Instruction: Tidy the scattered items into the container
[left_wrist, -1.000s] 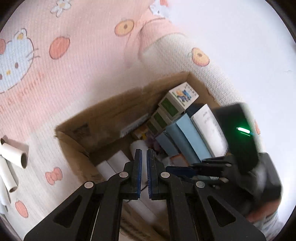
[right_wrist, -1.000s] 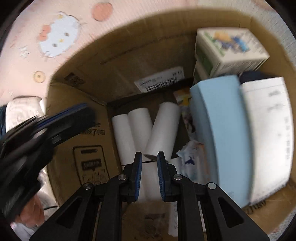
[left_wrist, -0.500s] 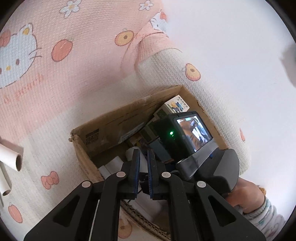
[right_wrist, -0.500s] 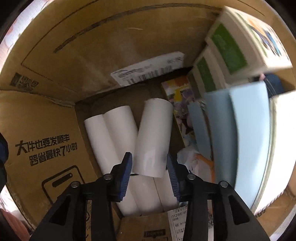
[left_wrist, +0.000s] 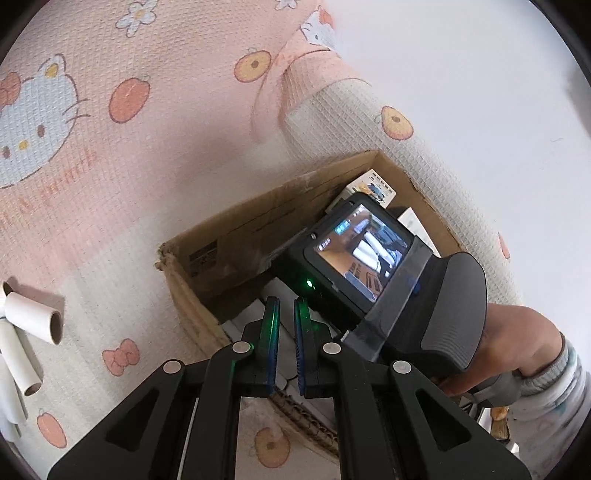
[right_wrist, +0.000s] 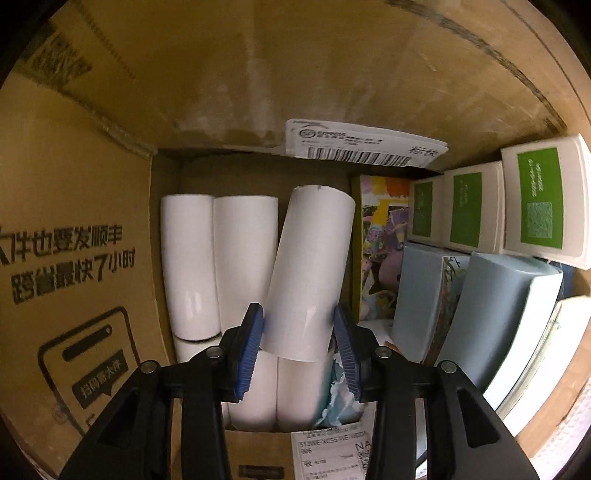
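Observation:
The cardboard box (left_wrist: 258, 206) sits on a pink cartoon-print blanket. My left gripper (left_wrist: 286, 306) hovers over its near rim, shut and empty. The right gripper's camera body (left_wrist: 369, 258), held by a hand (left_wrist: 517, 343), reaches down into the box. Inside, my right gripper (right_wrist: 298, 312) stands open around the near end of a white paper roll (right_wrist: 310, 266). That roll lies tilted on other white rolls (right_wrist: 188, 258), and I see no clear press from the pads. Two loose rolls (left_wrist: 35, 314) lie on the blanket at the far left.
The box's right half holds green-labelled boxes (right_wrist: 465, 206), pale blue flat packs (right_wrist: 491, 295) and a colourful booklet (right_wrist: 380, 251). A shipping label (right_wrist: 362, 147) hangs on the far wall. A printed box wall (right_wrist: 74, 184) is close on the left. A white wall (left_wrist: 480, 92) rises behind the blanket.
The right gripper's jaws went from nearly shut to wide and it sank deeper into the box, leaving the white roll lying on the others. The left gripper stayed shut and hardly moved.

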